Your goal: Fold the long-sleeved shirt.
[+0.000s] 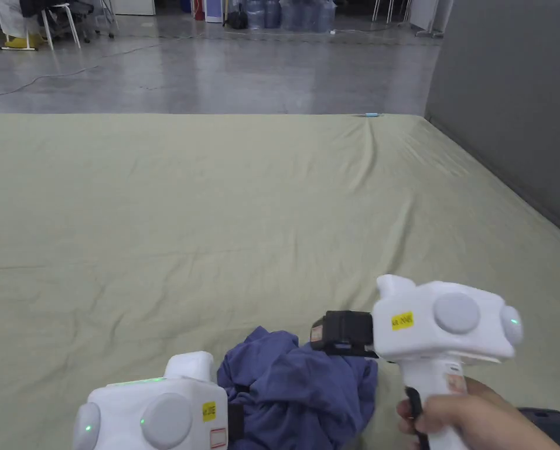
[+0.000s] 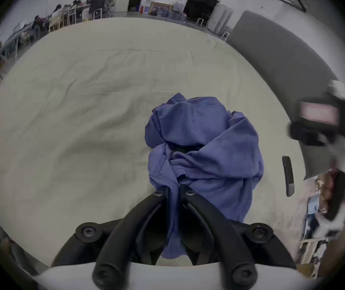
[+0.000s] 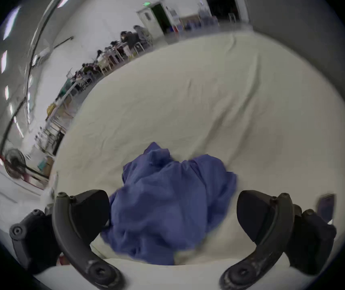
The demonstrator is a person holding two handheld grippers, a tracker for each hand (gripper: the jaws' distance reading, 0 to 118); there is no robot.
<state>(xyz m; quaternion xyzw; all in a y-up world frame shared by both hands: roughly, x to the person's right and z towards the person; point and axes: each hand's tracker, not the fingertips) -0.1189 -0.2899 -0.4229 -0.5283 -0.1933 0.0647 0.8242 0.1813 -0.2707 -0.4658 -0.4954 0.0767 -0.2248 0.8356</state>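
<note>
A blue long-sleeved shirt (image 1: 302,387) lies crumpled in a heap on the pale green sheet (image 1: 214,222), near the front edge. In the left gripper view the left gripper (image 2: 174,190) is shut on a hemmed fold of the shirt (image 2: 205,148), cloth pinched between both jaws. Its white body (image 1: 156,413) sits just left of the heap in the head view. In the right gripper view the right gripper (image 3: 172,208) stands open, jaws wide apart, hovering over the shirt (image 3: 167,200). A hand (image 1: 472,419) holds its white body (image 1: 443,322) above the heap's right side.
The sheet covers a wide flat surface with shallow wrinkles. A grey wall panel (image 1: 507,94) runs along the right edge. A dark flat object (image 2: 287,175) lies on the sheet right of the shirt. Beyond the far edge is bare floor (image 1: 214,70) with chairs and people.
</note>
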